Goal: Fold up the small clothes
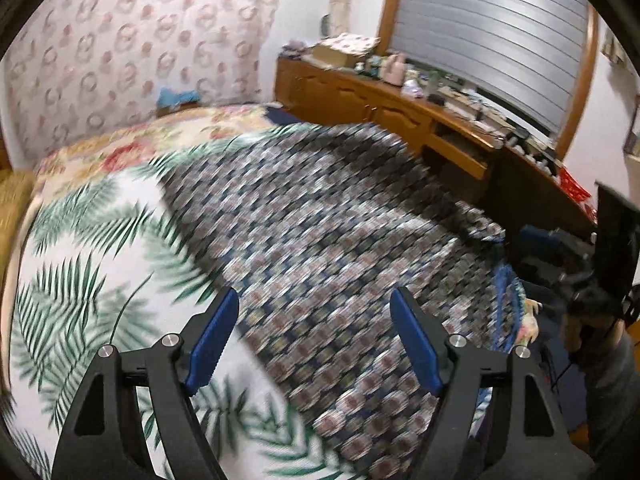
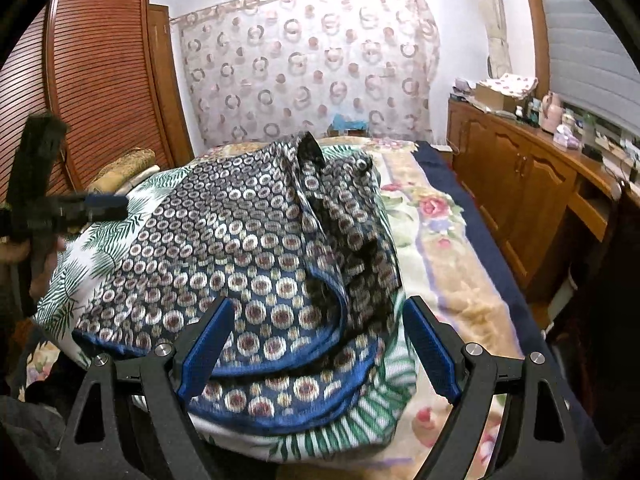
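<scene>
1. Your left gripper (image 1: 314,340) was spread wide, blue pads well apart and nothing between them, hovering over the patterned garment (image 1: 320,240).
2. Your right gripper (image 2: 316,344) was spread wide too, nothing pinched, poised just above the garment's (image 2: 248,248) blue-trimmed edge.
3. The garment, dark blue with rings and dots, lay on the palm-leaf sheet (image 2: 104,240), which was spread over the bed (image 2: 452,248) with its floral blanket.
4. On the side of the garment towards the wooden cabinets (image 2: 520,184), the cloth was bunched into a raised, crumpled ridge; the rest lay flatter.
5. Two blue-bordered edges of the garment overlapped at the end nearest your right gripper.
6. In the right wrist view, your left gripper (image 2: 108,202) appeared at the garment's far-left side, over the palm-leaf sheet; it was too blurred there to read its jaws.
7. The left wrist view was motion-smeared, so the garment's pattern streaked.
</scene>
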Available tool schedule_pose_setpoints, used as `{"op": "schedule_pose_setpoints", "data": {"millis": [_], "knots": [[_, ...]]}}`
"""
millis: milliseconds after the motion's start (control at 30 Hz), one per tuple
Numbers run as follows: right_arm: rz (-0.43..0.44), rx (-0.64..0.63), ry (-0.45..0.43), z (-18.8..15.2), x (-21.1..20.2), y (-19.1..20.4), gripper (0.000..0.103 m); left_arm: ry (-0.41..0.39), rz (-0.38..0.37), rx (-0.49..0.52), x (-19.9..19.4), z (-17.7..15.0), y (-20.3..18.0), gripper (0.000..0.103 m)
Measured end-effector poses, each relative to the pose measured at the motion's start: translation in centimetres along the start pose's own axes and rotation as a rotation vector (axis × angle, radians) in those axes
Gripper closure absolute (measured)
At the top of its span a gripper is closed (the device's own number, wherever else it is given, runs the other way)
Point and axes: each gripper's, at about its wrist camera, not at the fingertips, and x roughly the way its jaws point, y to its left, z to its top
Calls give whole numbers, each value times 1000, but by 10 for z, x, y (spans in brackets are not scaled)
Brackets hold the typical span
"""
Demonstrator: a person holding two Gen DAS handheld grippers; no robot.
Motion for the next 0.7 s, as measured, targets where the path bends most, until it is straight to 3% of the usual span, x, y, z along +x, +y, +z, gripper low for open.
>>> {"op": "schedule_pose_setpoints", "data": {"millis": [400, 533, 700], "knots": [[68, 23, -13, 102, 60, -11, 22, -38, 61, -55, -11, -16, 31, 24], [86, 70, 39, 139, 104, -18, 24, -58, 62, -48, -18, -15, 30, 24], [140, 169, 166, 164, 163, -26, 29, -62, 61, -40, -20, -15, 31, 24]]}}
